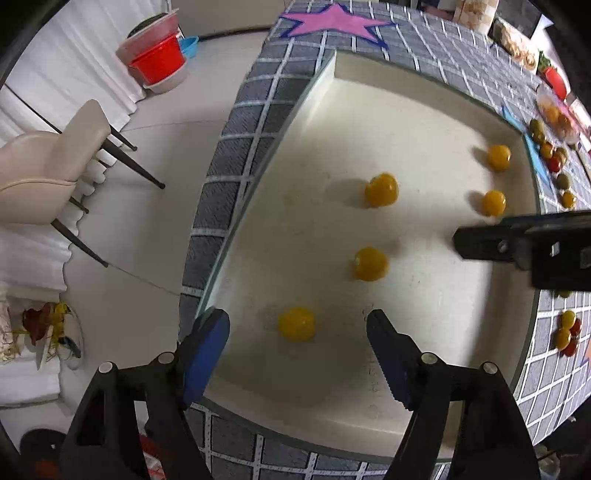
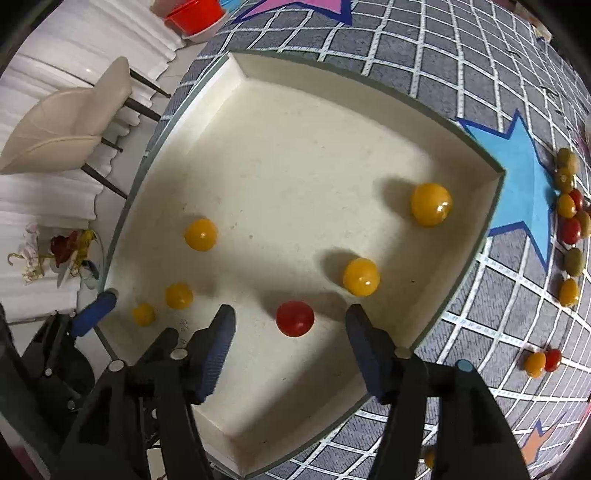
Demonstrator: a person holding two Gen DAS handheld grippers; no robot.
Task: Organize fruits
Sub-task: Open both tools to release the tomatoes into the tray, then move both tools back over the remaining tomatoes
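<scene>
A cream square tray (image 1: 424,122) (image 2: 295,147) lies on a grey checked cloth. Several yellow cherry tomatoes lie in it. My left gripper (image 1: 297,334) is open above the tray, with one yellow tomato (image 1: 296,324) lying between its blue fingers. My right gripper (image 2: 290,326) is open over the tray's near side, with a red tomato (image 2: 295,318) on the tray floor between its fingers, apart from both pads. The right gripper shows in the left wrist view (image 1: 524,245) as a black bar at the right. One left finger (image 2: 94,312) shows at the tray's left edge.
Loose red, yellow and green tomatoes (image 2: 569,221) lie on the cloth right of the tray, with a pair (image 2: 543,362) nearer. A blue star (image 2: 517,173) and a pink star (image 1: 332,22) mark the cloth. A beige chair (image 1: 48,162) and red tubs (image 1: 159,62) stand left, beyond the table's edge.
</scene>
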